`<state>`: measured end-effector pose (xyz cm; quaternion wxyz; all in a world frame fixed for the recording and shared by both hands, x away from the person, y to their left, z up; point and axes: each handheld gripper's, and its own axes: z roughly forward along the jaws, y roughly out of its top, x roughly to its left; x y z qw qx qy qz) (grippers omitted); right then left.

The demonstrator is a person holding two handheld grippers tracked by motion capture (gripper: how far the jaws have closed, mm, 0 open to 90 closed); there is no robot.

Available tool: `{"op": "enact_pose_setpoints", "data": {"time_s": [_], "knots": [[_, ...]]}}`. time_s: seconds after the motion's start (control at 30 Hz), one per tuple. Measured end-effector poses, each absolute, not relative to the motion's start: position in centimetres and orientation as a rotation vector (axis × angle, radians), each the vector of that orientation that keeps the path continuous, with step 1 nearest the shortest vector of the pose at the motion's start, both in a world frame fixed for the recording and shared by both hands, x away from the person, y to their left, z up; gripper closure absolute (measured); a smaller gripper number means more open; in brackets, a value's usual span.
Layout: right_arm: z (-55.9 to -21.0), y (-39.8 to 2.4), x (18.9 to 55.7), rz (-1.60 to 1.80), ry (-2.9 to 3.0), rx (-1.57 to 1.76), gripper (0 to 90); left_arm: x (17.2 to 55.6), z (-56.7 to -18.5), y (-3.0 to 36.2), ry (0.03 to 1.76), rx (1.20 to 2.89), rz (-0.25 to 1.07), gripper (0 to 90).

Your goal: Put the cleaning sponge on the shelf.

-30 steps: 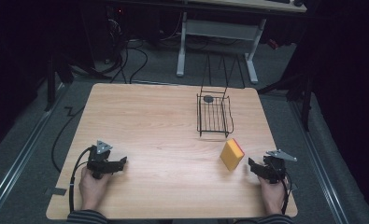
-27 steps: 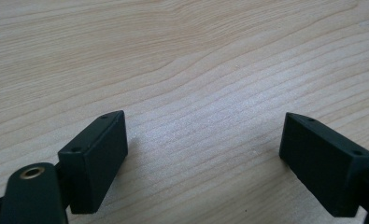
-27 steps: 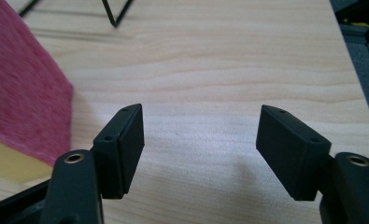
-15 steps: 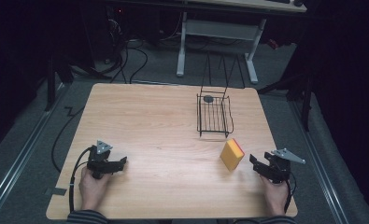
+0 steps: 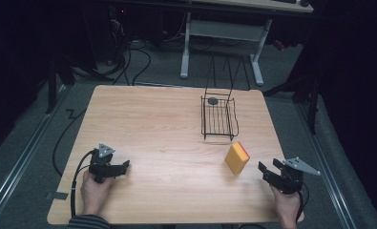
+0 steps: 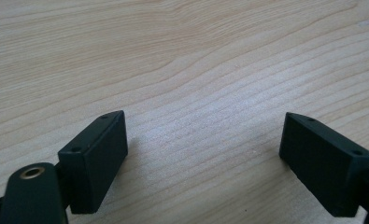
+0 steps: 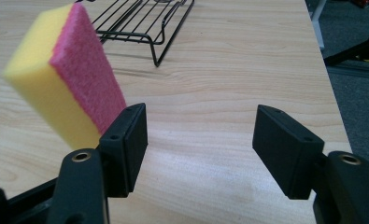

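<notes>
- Right hand-held gripper sits near the right front corner of the table, held above the wood, jaws pointing toward the sponge.
- Its jaws are spread with bare table between them; they have just been closing a little, with nothing between the pads.
- Sponge (yellow body, pink scouring face) stands on edge, tilted, just ahead of this hand-held gripper and off to its left; in the right gripper view it rises just beyond the left jaw, outside the gap. Whether it touches that jaw I cannot tell.
- Black wire basket lies farther ahead of the right hand-held gripper, beyond the sponge and apart from it; a small dark round thing lies at its far end.
- Left hand-held gripper is low over the table near the left front edge, well apart from the sponge, jaws pointing right.
- Its jaws are spread wide over bare wood grain, gripping nothing.
</notes>
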<state>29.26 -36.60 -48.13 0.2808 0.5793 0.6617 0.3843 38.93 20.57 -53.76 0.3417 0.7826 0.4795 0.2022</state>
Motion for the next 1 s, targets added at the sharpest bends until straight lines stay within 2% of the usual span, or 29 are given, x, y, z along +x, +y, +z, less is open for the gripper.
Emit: {"op": "enact_pose_setpoints", "data": {"time_s": [0.43, 1.0], "knots": [[-48.2, -35.2, 26.9, 1.055, 1.828, 1.474, 35.9, 38.9, -53.8, 20.6, 1.247, 2.035, 0.526, 15.8], [-48.5, -33.2, 26.3, 1.062, 1.890, 1.415, 34.4, 38.9, -53.8, 20.6, 1.247, 2.035, 0.526, 15.8]]}}
